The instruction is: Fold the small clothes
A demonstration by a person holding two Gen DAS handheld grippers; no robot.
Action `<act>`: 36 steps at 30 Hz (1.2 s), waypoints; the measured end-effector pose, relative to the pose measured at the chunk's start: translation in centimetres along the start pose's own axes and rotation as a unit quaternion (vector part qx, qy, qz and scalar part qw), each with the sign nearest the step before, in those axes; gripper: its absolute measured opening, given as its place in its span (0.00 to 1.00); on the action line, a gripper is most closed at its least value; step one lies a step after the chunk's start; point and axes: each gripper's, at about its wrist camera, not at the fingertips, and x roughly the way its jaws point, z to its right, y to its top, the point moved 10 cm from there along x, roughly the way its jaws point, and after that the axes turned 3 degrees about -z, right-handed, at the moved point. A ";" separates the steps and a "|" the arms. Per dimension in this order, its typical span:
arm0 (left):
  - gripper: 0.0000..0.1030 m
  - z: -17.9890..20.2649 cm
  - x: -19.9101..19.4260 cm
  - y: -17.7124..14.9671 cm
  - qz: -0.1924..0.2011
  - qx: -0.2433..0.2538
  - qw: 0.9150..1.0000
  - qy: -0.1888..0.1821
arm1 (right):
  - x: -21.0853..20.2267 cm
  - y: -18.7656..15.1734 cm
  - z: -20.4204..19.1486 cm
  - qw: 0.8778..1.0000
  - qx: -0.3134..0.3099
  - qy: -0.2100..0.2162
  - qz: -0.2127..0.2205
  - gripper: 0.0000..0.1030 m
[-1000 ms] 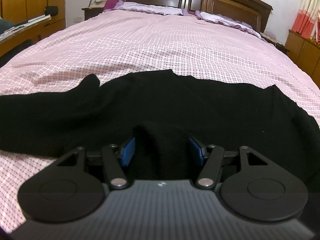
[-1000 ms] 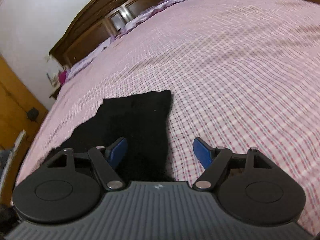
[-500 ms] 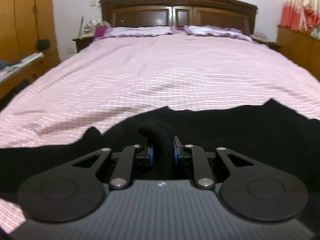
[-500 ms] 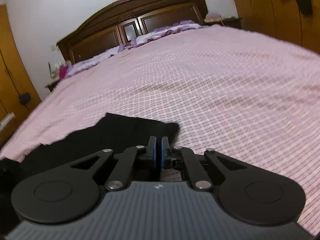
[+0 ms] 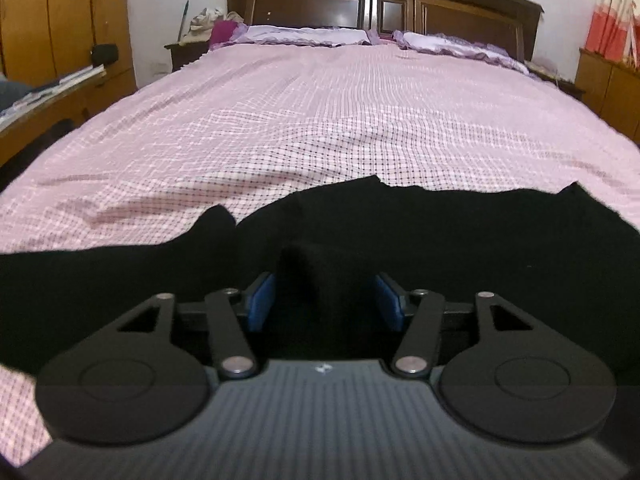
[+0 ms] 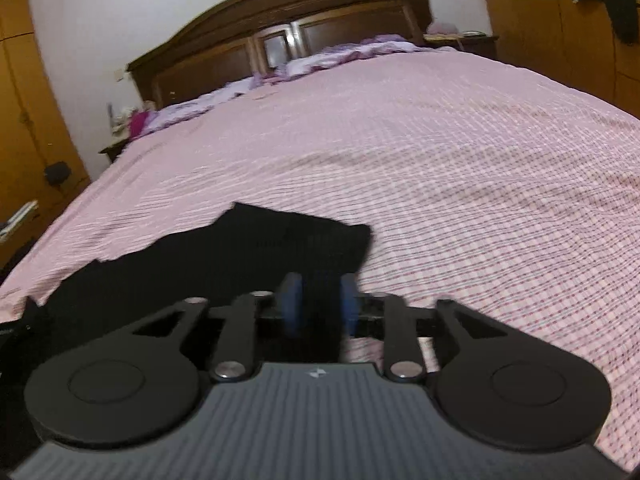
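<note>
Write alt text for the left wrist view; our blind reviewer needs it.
The left gripper hangs open over a black garment spread across a pink checked bed, a raised fold of the cloth between its blue fingers. A dark wooden headboard stands behind.

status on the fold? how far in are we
Early. Done: the black knit garment lies spread across the near end of the pink checked bedspread. In hand: the left claw is open around a raised bunch of the fabric; the right claw is partly open with the garment's right edge between its pads, so neither is clamped. Left: no clean fold is visible yet; the long piece trailing left is still extended.
</note>
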 end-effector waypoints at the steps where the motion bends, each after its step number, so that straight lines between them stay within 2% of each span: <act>1: 0.56 -0.1 -0.5 -0.2 -0.002 -0.006 1.000 -0.004 | -0.5 -0.2 -0.5 1.000 -0.003 0.007 0.001 0.54; 5: 0.56 -0.2 -1.2 -1.5 -0.024 -0.013 1.000 -0.007 | -1.6 -1.9 -2.9 0.999 -0.023 0.041 -0.011 0.59; 8: 0.56 0.2 -0.5 -2.7 -0.043 -0.003 0.999 0.001 | -1.0 -3.2 -3.5 0.998 -0.039 0.032 -0.033 0.60; 11: 0.58 0.4 -0.2 -3.2 -0.035 0.011 0.999 0.011 | 0.6 -4.8 -2.9 0.997 -0.038 0.015 -0.058 0.60; 15: 0.58 0.5 -1.0 -3.4 -0.035 0.014 0.999 0.012 | 0.9 -5.3 -2.8 0.998 -0.037 0.019 -0.052 0.64; 20: 0.58 -0.8 -2.9 -3.2 -0.041 0.001 0.999 0.006 | -0.5 -5.0 -3.2 0.998 -0.023 0.024 -0.047 0.67; 27: 0.58 -5.5 -6.4 -2.3 -0.030 -0.013 0.999 0.039 | -4.8 -5.3 -5.3 0.998 -0.020 0.053 -0.038 0.73; 31: 0.58 -10.1 -7.5 -2.2 -0.033 -0.052 0.996 0.067 | -7.1 -6.1 -6.3 0.997 -0.016 0.065 -0.035 0.77; 36: 0.58 -15.9 -7.7 -3.0 -0.049 -0.117 0.986 0.104 | -9.1 -7.2 -7.1 0.997 -0.006 0.070 -0.034 0.80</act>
